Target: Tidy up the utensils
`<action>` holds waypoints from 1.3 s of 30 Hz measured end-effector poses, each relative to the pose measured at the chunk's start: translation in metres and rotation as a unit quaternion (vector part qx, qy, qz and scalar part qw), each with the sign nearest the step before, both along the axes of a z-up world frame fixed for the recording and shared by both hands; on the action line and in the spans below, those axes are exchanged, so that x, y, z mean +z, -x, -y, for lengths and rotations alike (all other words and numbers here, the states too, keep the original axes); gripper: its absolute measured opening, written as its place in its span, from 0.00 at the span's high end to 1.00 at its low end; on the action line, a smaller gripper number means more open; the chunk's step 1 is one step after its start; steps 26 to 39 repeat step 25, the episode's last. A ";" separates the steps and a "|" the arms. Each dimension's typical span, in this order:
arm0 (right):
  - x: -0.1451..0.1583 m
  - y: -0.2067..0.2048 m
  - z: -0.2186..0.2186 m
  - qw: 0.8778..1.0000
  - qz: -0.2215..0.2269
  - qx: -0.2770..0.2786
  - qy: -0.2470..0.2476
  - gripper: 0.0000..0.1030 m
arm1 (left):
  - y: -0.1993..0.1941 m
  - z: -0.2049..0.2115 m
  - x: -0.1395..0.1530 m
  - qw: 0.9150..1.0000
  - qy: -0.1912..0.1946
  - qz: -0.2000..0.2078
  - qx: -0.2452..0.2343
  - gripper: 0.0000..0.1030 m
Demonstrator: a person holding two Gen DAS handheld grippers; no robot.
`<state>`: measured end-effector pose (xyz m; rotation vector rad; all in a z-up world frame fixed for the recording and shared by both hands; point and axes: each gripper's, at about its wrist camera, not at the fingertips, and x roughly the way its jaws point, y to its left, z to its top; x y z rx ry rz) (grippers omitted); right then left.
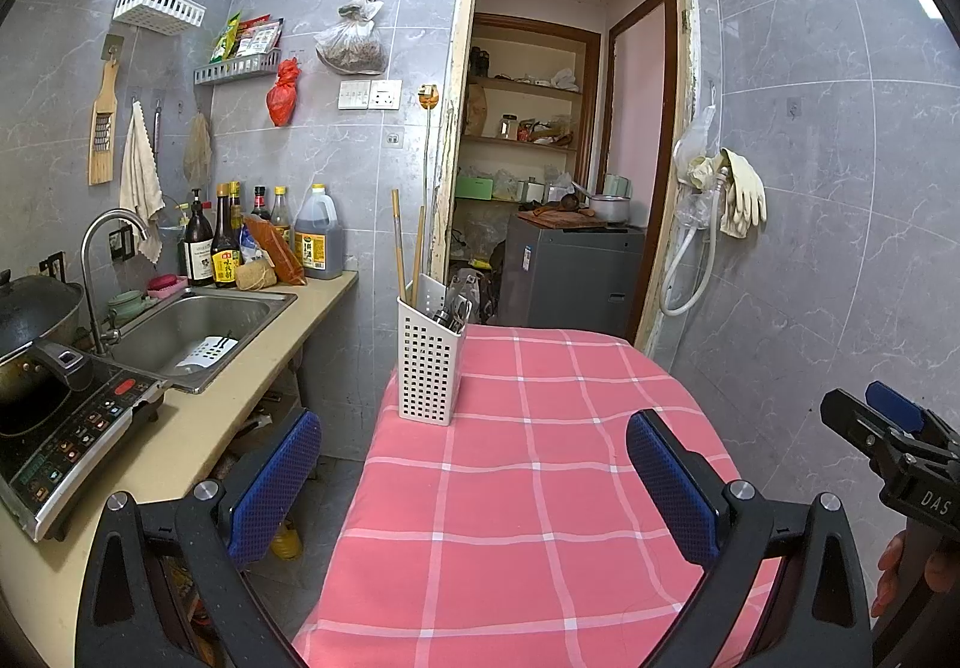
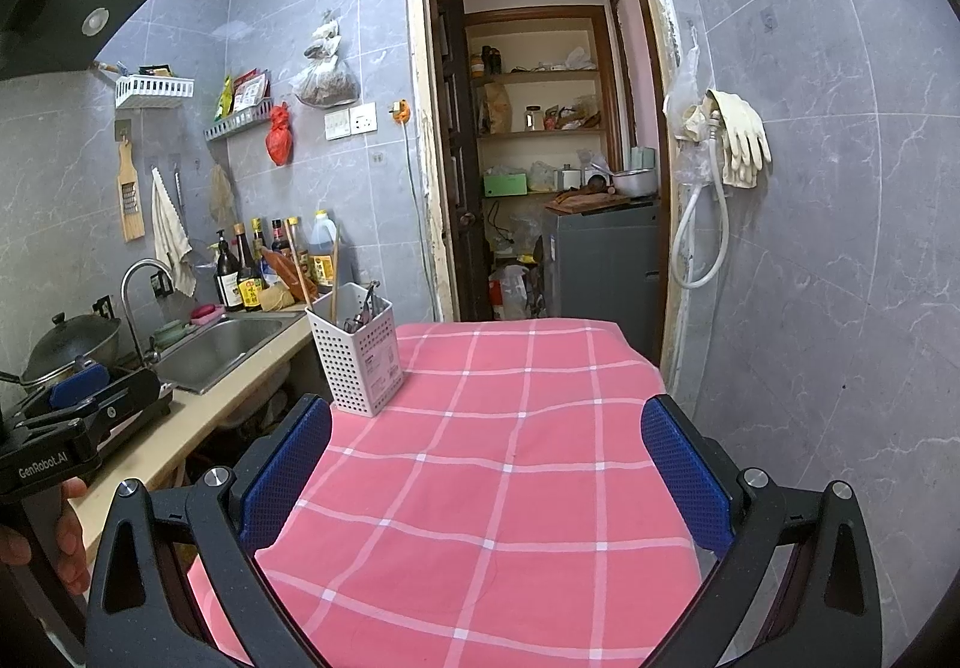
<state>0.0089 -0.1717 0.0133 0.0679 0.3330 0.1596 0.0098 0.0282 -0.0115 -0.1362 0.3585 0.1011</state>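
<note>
Both-handed: left gripper [image 1: 474, 479] and right gripper [image 2: 486, 470] were held wide open, empty, above the pink checked tablecloth [image 1: 540, 488]. Beyond them, the white perforated utensil caddy [image 1: 429, 362], holding chopsticks [image 1: 399, 242] and metal utensils [image 1: 453, 311], was found at the table's far-left corner.

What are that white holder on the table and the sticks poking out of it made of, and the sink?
The white holder looks like matte moulded plastic: thin walls pierced by a regular grid of small holes. The sticks look like wood or bamboo, pale tan and dull, though it is hard to tell which. The sink seems to be brushed stainless steel: grey with soft reflections.
</note>
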 end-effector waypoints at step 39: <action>-0.003 -0.001 -0.001 1.000 -0.003 0.000 0.000 0.01 | -0.002 0.003 0.001 1.000 -0.010 -0.005 -0.001 0.01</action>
